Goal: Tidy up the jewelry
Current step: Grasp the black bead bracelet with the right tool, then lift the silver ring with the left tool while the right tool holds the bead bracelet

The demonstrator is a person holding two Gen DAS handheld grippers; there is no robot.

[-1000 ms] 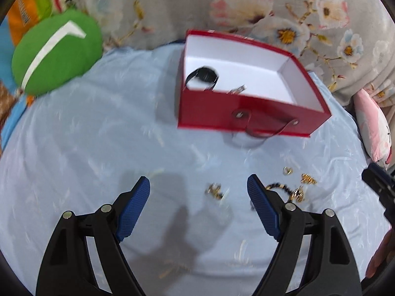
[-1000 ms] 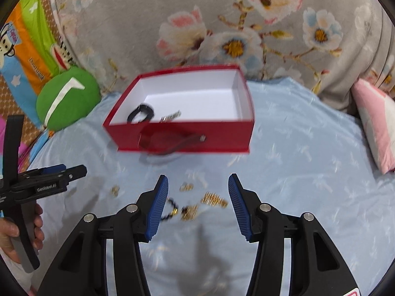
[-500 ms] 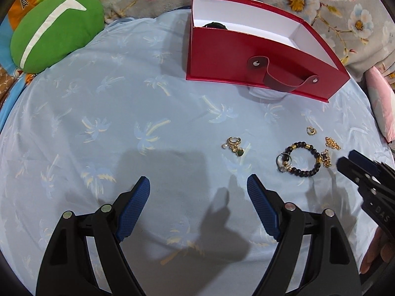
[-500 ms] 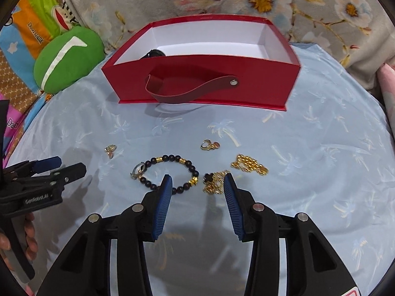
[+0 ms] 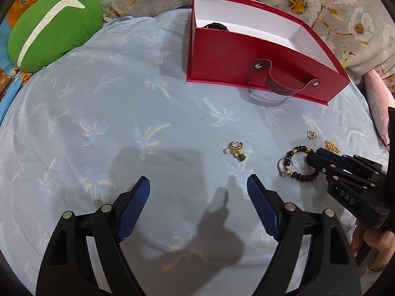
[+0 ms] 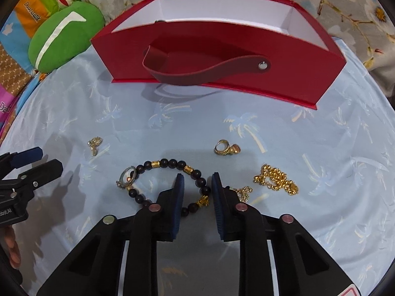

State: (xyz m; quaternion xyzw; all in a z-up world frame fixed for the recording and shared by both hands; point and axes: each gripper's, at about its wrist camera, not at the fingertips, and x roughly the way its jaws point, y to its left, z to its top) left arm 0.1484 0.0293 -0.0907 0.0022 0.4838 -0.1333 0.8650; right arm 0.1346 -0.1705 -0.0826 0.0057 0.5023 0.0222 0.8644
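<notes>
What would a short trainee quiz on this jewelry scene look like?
1. True or false: the beaded bracelet already lies inside the red box.
2. Which gripper has the bracelet between its jaws? A) the left one B) the right one C) neither
3. What colour is the cushion to the left of the box?

Key:
1. False. It lies on the blue cloth in front of the box.
2. B. The jaws of the right gripper have just been closing with beads between them, but the pads do not visibly press on the beads.
3. Green.
</notes>
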